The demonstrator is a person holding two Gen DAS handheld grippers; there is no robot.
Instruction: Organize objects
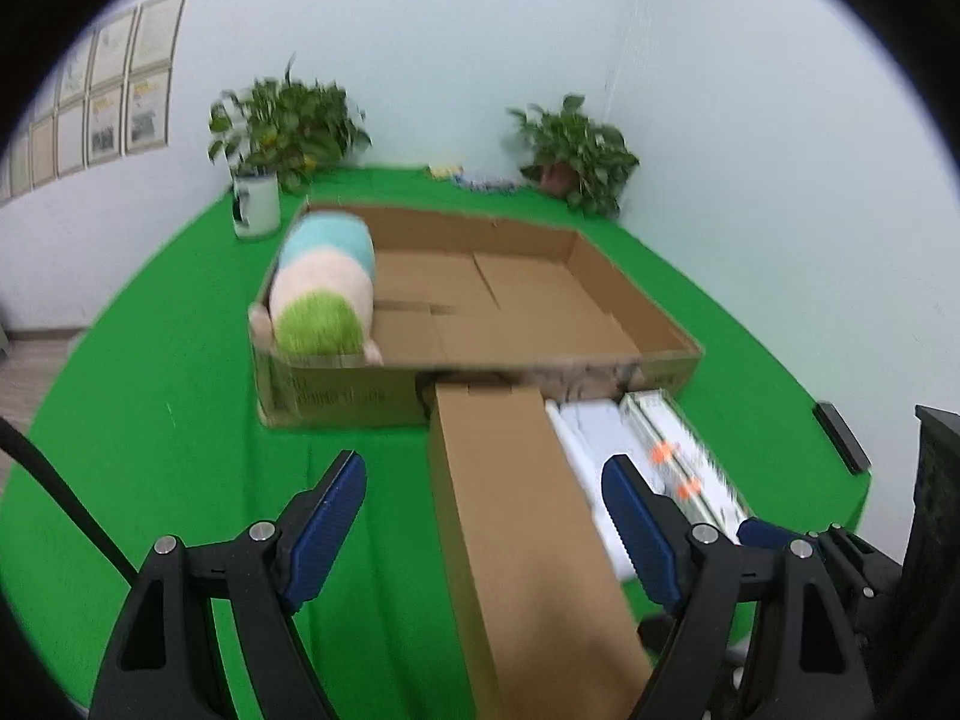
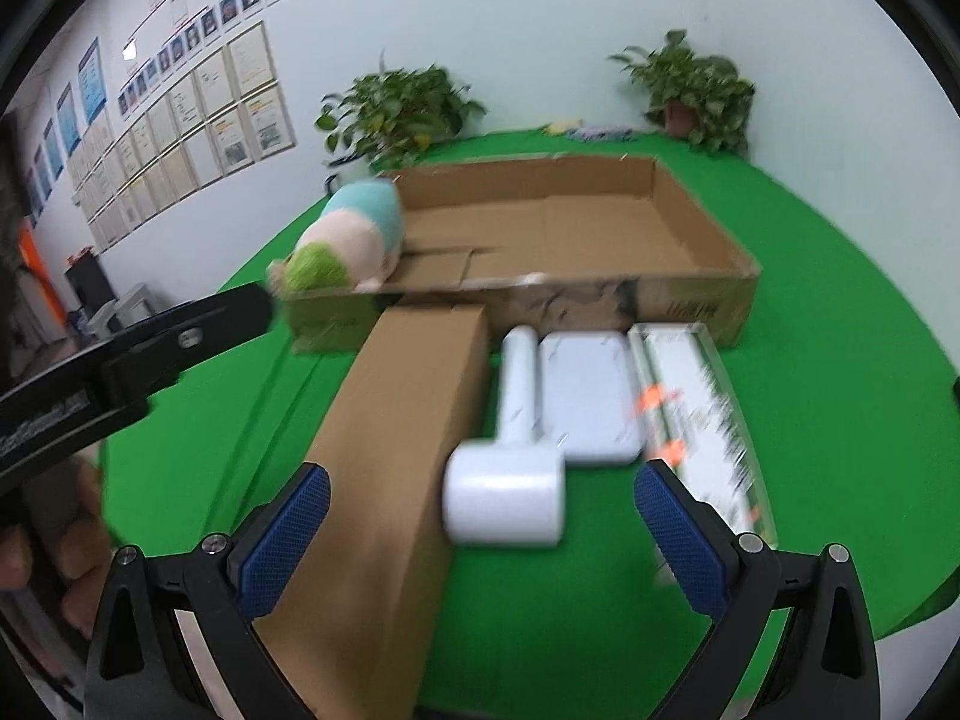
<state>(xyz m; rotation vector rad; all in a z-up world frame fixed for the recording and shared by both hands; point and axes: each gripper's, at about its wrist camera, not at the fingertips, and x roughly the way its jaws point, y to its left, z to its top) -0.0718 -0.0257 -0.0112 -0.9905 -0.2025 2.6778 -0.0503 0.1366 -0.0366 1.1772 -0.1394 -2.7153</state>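
A green cloth-covered table fills most of both views. On it sits a wide, shallow open cardboard tray, its floor bare except for a plush toy banded in turquoise, cream and lime green, which lies in the near left corner with its green end over the front rim. Just in front of the tray lies a long closed brown cardboard box, its far end right against the tray's front wall. Beside the box, to its right, lie three smaller things in a row: a white lint roller with a drum head, a flat pale rectangular case with rounded corners, and a long white carton with orange marks. My left gripper is spread wide, straddling the brown box without touching it and holding nothing. My right gripper is also wide apart and empty, with the lint roller's drum between the blue pads. Two leafy potted plants stand by the far wall
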